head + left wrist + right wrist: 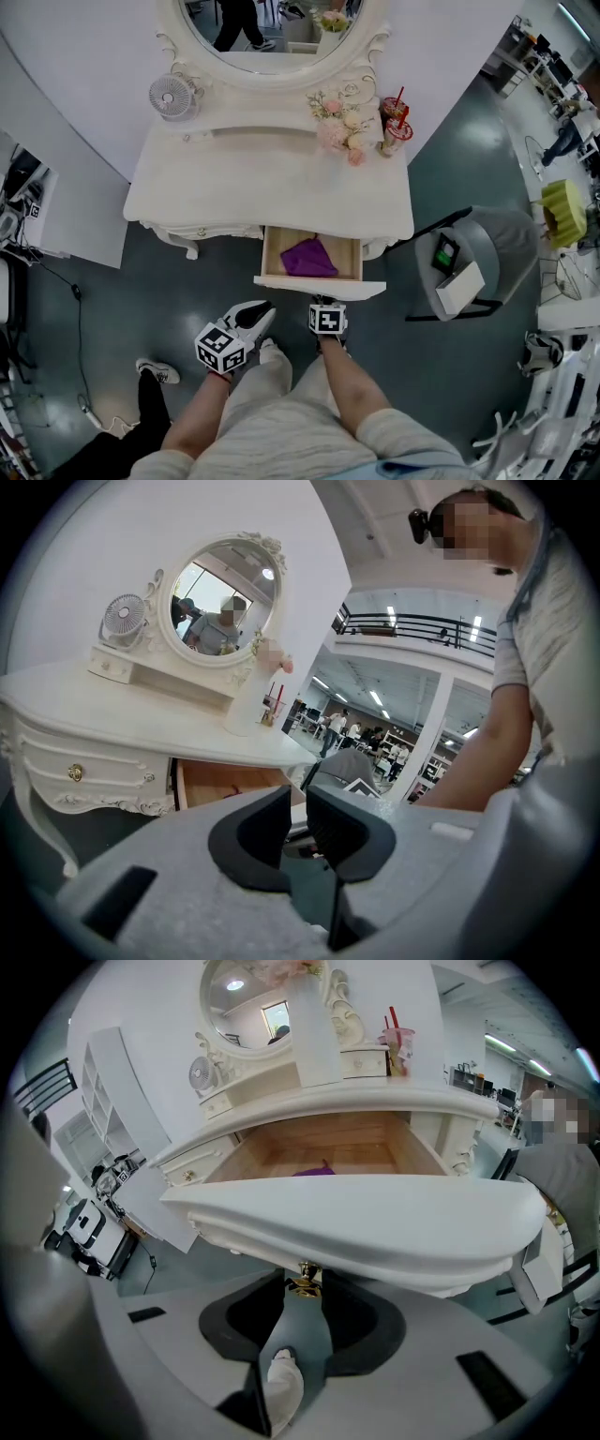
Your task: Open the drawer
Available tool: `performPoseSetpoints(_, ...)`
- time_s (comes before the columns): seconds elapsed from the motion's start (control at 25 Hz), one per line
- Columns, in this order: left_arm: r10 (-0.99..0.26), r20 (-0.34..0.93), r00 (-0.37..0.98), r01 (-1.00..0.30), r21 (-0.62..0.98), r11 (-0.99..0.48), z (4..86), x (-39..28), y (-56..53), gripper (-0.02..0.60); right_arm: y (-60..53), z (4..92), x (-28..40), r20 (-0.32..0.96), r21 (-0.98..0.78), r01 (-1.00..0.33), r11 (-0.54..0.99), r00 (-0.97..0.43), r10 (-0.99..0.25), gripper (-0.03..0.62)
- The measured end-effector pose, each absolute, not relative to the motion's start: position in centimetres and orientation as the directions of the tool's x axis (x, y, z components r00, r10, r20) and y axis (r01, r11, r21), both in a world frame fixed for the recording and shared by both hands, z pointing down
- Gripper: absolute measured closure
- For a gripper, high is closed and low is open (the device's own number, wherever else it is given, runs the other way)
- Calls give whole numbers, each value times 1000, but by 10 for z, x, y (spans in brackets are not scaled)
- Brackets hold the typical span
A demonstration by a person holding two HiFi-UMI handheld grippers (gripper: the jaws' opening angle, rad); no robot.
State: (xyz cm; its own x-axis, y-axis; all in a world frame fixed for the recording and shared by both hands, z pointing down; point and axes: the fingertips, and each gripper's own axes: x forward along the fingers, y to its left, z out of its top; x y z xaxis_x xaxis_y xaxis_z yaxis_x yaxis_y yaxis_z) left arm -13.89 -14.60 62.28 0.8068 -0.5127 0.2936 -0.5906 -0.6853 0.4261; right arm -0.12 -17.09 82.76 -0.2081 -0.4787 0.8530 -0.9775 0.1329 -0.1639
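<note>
Plainly, the drawer (319, 285) stands well out of the white dressing table (234, 192). Its wooden box is exposed with a purple cloth (308, 258) lying inside, and its slide runs straight from the table toward the person. A small gold knob (305, 1282) sits at the middle of the curved white front, low on its face as the right gripper view shows it. The right gripper (306, 1290) is clamped on that knob, one jaw on either side, pointing steeply down and in line with the slide. Any further pull, by my reading, goes straight back toward the person's legs, along the drawer's own length. The left gripper (262, 317) hangs just left of the front's corner, apart from it, jaws all but together on nothing. It is the farther of the two from the knob.
</note>
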Motion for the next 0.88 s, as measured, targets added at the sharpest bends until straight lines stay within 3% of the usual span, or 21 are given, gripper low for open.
performPoseSetpoints(0.88,-434,285,855,-517,400,-757,609,-130,-156,535,-126,827,-6,856,-172,-975,137,-217,-470,473)
